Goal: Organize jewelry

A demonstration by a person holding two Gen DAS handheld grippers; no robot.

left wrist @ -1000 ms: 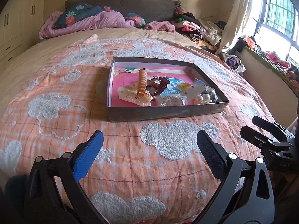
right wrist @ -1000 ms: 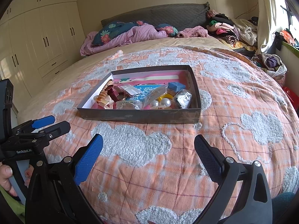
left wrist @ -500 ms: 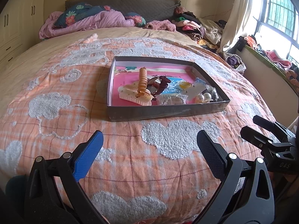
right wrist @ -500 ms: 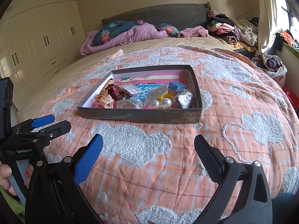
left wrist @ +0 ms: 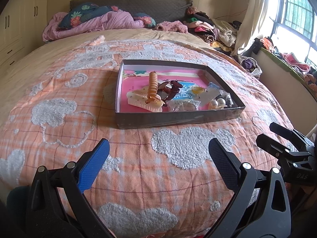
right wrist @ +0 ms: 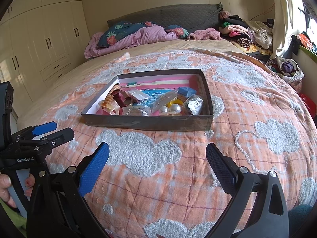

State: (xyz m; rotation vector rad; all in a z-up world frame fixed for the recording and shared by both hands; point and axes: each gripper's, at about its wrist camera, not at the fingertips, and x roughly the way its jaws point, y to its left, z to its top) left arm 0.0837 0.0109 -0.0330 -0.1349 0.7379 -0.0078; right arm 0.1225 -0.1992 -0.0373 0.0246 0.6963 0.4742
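2 tongs, left (left wrist: 158, 149) & right (right wrist: 157, 153), both apart, over bed w/ 1 tray (left wrist: 178, 119), 2 pearls (right wrist: 171, 109).

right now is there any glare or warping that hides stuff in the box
Left wrist view: window blown out at upper right, fisheye bends the bed, box contents sharp. Right wrist view: glare only at the right edge; box evenly lit, near wall hides the lowest items.

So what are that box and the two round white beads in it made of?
The box looks like thin cardboard with a glossy dark-grey wrap: its front wall shows creases and sheen. The beads look like pearls, probably plastic imitation; they are smooth, white and shiny with bright highlights. Real or fake cannot be told.
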